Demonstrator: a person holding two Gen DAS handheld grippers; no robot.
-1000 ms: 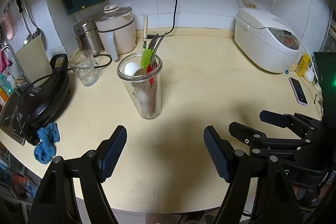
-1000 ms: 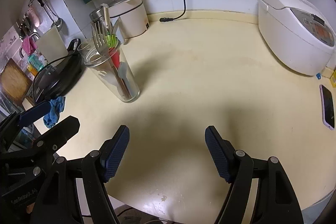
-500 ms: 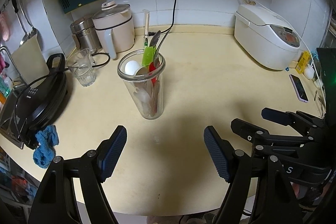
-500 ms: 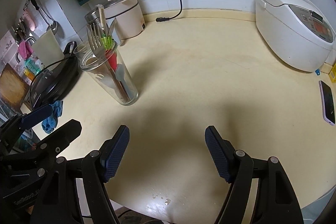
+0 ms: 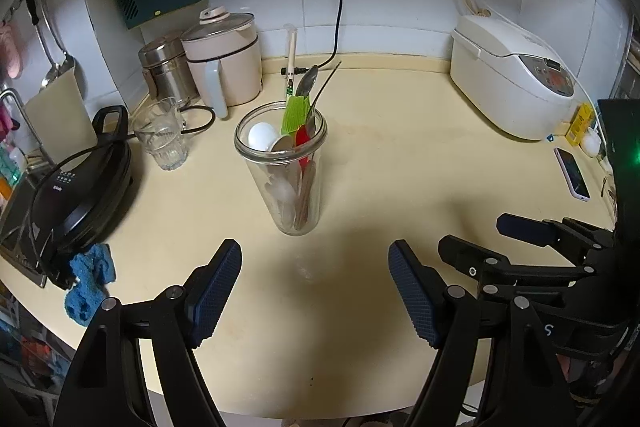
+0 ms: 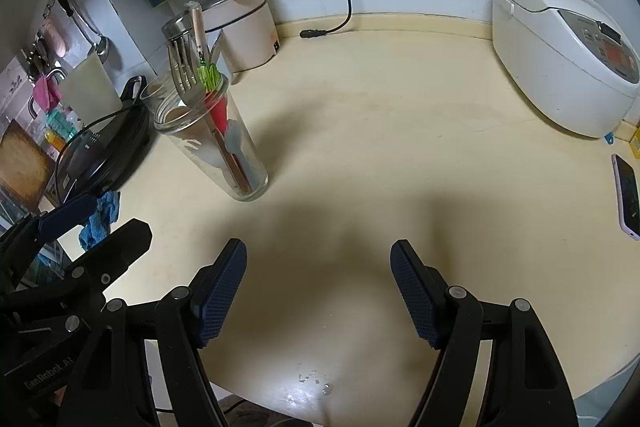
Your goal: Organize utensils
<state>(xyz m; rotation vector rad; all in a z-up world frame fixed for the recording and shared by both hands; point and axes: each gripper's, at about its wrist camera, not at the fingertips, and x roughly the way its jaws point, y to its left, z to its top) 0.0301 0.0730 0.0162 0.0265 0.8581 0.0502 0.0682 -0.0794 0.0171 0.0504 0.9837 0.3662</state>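
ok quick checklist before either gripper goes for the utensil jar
1. Left gripper open with nothing between its pads: ok.
2. Right gripper open and empty: ok.
3. Glass jar upright on the counter: ok.
4. Utensils in the jar, fork and green brush sticking above the rim: ok.
5. Path from the grippers to the jar free of objects: ok.
6. Drinking glass touching the jar: cannot tell from the right view; the left view shows a gap, ok.
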